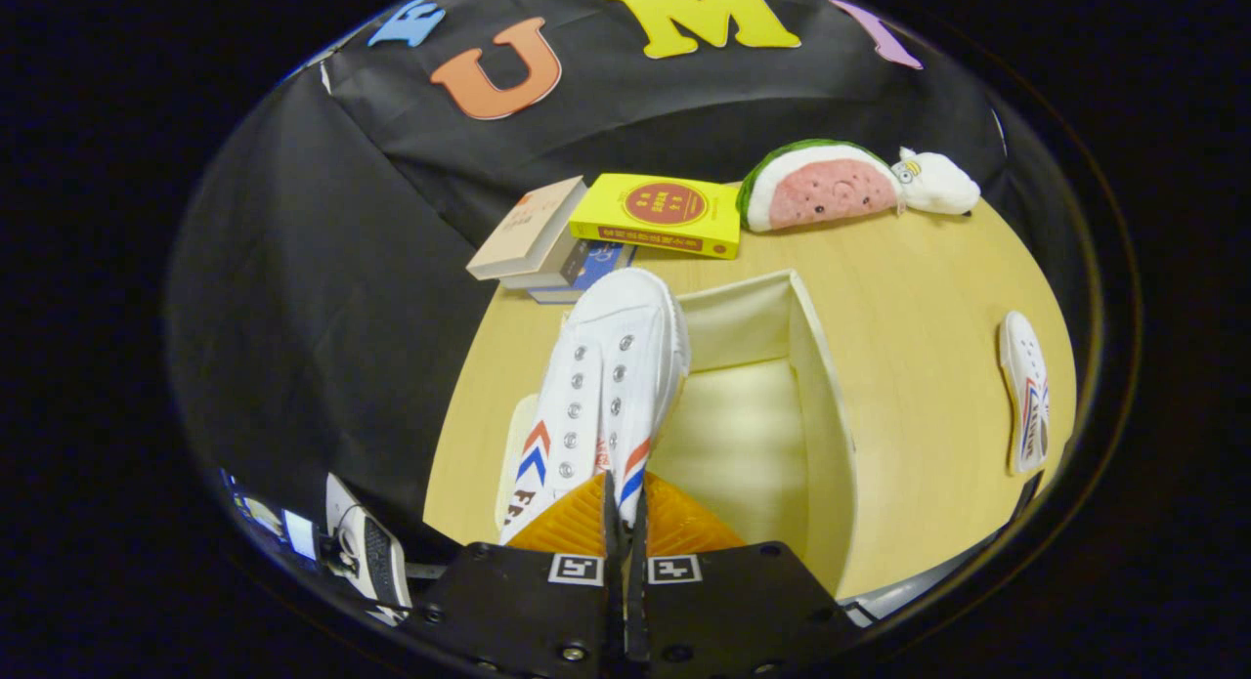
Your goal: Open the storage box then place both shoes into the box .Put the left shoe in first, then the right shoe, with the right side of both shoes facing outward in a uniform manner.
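Gripper view has the claw pinched narrow on the white shoe, both fingers pressing its heel end, toe pointing away over the open storage box. The shoe hangs at the box's left wall, partly above the cavity. The second shoe lies well apart on the surface, to the right. Risks, as I judge them: the thin grip may let the shoe swivel or slip, the toe could catch the box's far wall, and releasing now might leave the wrong side facing outward.
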